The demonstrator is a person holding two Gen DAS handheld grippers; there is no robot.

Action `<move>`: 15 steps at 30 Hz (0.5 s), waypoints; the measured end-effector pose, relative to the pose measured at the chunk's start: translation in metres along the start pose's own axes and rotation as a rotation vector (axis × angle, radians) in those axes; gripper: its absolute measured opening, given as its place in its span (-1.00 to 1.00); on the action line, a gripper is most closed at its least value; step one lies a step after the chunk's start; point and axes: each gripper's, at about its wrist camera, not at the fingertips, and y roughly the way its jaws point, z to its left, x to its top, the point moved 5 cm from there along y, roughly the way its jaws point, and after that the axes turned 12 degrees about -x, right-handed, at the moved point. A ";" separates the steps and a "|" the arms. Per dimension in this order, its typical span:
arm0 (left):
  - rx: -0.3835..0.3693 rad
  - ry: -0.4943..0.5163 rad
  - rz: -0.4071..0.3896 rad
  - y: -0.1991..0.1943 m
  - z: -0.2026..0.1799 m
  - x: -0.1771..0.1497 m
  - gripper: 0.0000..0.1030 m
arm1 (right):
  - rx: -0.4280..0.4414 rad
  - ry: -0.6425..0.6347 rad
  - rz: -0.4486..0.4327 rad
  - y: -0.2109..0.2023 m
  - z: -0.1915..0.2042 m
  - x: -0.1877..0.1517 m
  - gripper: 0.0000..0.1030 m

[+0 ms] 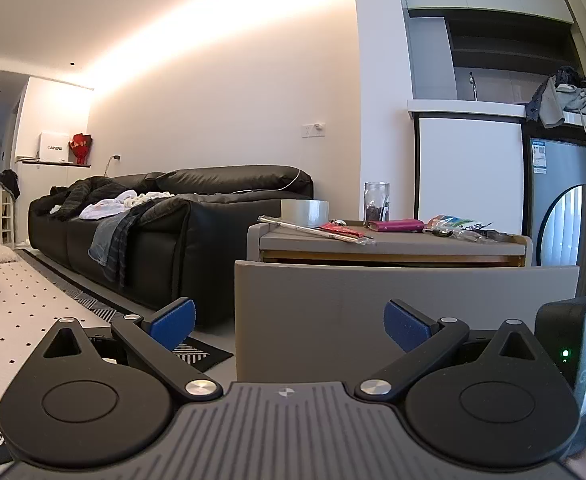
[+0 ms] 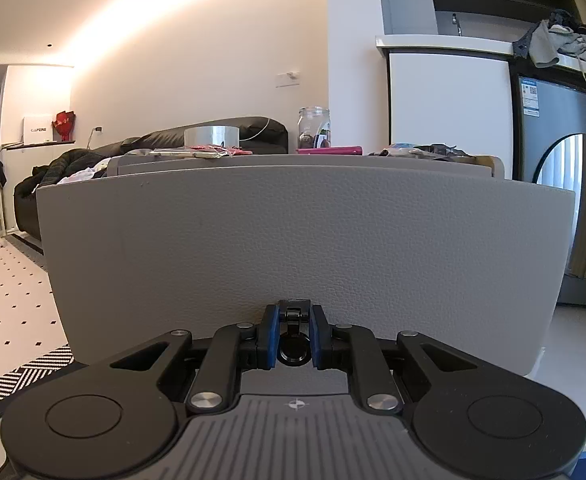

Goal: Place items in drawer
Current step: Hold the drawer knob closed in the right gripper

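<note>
A grey drawer front (image 1: 405, 320) stands pulled out from a low grey cabinet (image 1: 393, 242). On the cabinet top lie a roll of clear tape (image 1: 305, 212), a metal rod with red packets (image 1: 325, 231), a pink wallet (image 1: 397, 225), a glass jar (image 1: 376, 202) and a plastic snack bag (image 1: 459, 226). My left gripper (image 1: 289, 322) is open in front of the drawer's left edge, holding nothing. My right gripper (image 2: 293, 336) is shut on the black ring pull (image 2: 292, 346) low on the drawer front (image 2: 301, 240). The drawer's inside is hidden.
A black sofa (image 1: 153, 232) strewn with clothes stands to the left. A dotted rug (image 1: 21, 312) with a striped border covers the floor. A round mirror (image 1: 565, 224) and a steel appliance (image 1: 553, 184) stand to the right. The right gripper's camera (image 1: 581, 356) shows at the left view's edge.
</note>
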 end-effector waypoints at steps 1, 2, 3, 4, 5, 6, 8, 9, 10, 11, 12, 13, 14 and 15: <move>0.000 -0.002 -0.001 0.000 0.000 0.000 1.00 | 0.000 0.003 0.000 -0.001 0.000 0.000 -0.67; -0.001 -0.004 -0.001 0.000 0.001 0.000 1.00 | -0.001 0.006 -0.001 -0.001 0.000 -0.001 -0.67; -0.002 -0.006 -0.001 -0.001 0.001 0.000 1.00 | -0.001 0.009 -0.001 -0.002 -0.001 -0.001 -0.67; -0.001 -0.005 -0.002 -0.001 0.001 0.000 1.00 | -0.001 0.011 -0.001 -0.002 -0.001 -0.001 -0.67; 0.000 -0.004 -0.002 -0.001 0.001 0.000 1.00 | 0.000 0.021 -0.001 -0.003 -0.001 -0.002 -0.67; 0.000 -0.003 -0.002 -0.001 0.001 0.000 1.00 | 0.002 0.036 0.000 -0.004 -0.002 -0.002 -0.67; -0.001 -0.003 -0.001 -0.001 0.001 0.000 1.00 | 0.002 0.042 0.002 -0.006 -0.003 -0.003 -0.68; -0.001 -0.002 -0.002 -0.002 0.001 0.000 1.00 | 0.002 0.042 0.002 -0.007 -0.003 -0.003 -0.68; -0.001 -0.003 -0.002 -0.002 0.001 0.000 1.00 | 0.002 0.042 0.003 -0.008 -0.003 -0.003 -0.68; 0.000 -0.004 -0.002 -0.002 0.001 0.000 1.00 | 0.003 0.046 0.004 -0.009 -0.003 -0.003 -0.68; 0.000 -0.004 -0.002 -0.002 0.001 0.000 1.00 | 0.005 0.054 0.005 -0.010 -0.004 -0.003 -0.68; 0.001 -0.004 -0.002 -0.002 0.001 0.000 1.00 | 0.007 0.061 0.007 -0.012 -0.005 -0.004 -0.68; 0.001 -0.005 -0.001 -0.001 0.001 0.000 1.00 | 0.009 0.066 0.008 -0.014 -0.006 -0.004 -0.68; 0.000 -0.005 0.002 -0.001 0.002 -0.001 1.00 | 0.009 0.067 0.008 -0.016 -0.006 -0.005 -0.68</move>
